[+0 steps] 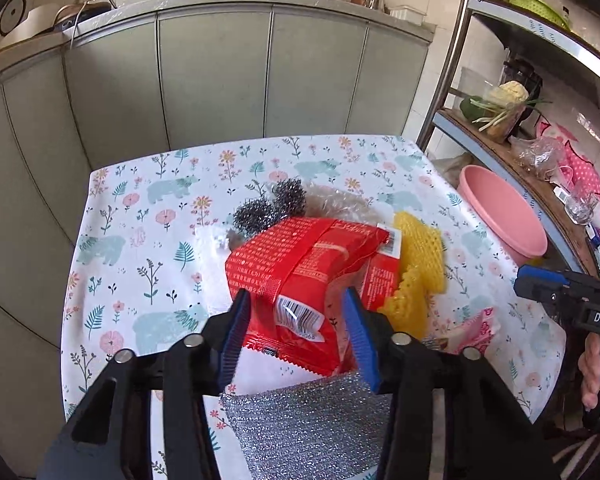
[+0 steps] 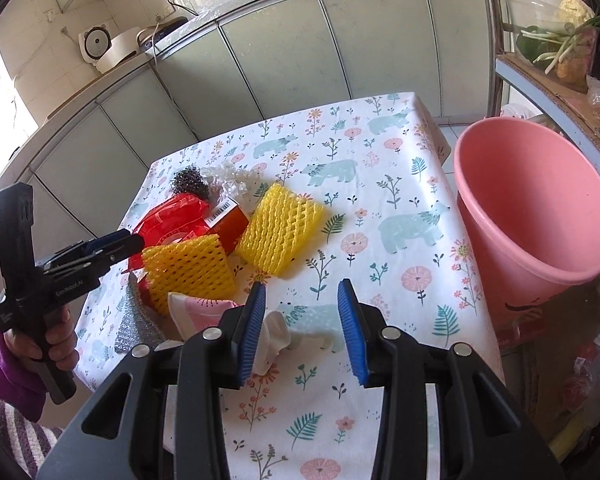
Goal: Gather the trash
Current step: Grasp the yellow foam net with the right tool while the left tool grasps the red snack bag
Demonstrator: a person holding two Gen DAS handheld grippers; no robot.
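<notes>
A: Where was the trash lying?

B: Heaped on the table with the white floral and bear-print cloth (image 2: pixel 380 208). A crinkled red plastic snack wrapper with a barcode (image 1: pixel 300 276) lay in the middle. Just beyond it sat two dark steel-wool scouring balls (image 1: pixel 272 208) and a crumpled piece of clear plastic film (image 1: pixel 340 204).

A: And the yellow pieces?

B: Two yellow foam fruit-net sleeves. One (image 2: pixel 280 228) lay by itself to the right of the wrapper; the other (image 2: pixel 188 272) lay against the wrapper's near side. A small pink and white printed packet (image 2: pixel 204 308) sat just in front of that second sleeve, with a crumpled white tissue (image 2: pixel 276 336) beside it. A flat silver glittery scouring pad (image 1: pixel 308 424) lay at the table's near edge.

A: How did the left gripper stand?

B: The left gripper (image 1: pixel 296 328) had its blue-padded jaws spread apart, one on either side of the red wrapper's near end. I could not tell whether the pads touched it.

A: The right one?

B: The right gripper (image 2: pixel 302 328) hung over the cloth with its jaws spread as well, nothing between them but the tablecloth. The tissue lay just by its left finger.

A: Where was the bin?

B: A round pink plastic basin (image 2: pixel 540 208) stood past the table's right edge, beside a metal-framed shelf rack (image 1: pixel 548 184).
</notes>
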